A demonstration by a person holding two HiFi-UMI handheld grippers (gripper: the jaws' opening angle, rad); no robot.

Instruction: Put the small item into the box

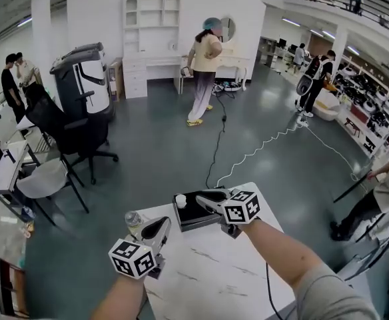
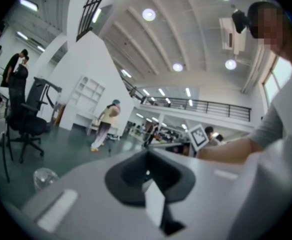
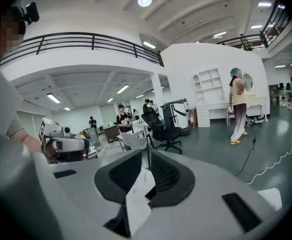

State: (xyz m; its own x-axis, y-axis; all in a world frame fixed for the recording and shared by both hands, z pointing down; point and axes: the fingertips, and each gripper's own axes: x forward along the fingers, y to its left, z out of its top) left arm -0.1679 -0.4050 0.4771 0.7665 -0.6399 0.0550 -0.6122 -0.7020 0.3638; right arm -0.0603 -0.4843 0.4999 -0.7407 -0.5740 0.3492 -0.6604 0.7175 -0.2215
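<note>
A small white item sits at the far left corner of a flat black box on the white marble table. My right gripper hovers over the box's far edge, just right of the item. In the right gripper view its jaws stand together with nothing between them. My left gripper hangs over the table's left side, short of the box. Its jaws also meet in a thin line and hold nothing.
A clear bottle stands at the table's left edge beside the left gripper, and it shows again as the bottle in the left gripper view. Office chairs and desks stand far left. A cable runs across the floor, and several people stand beyond.
</note>
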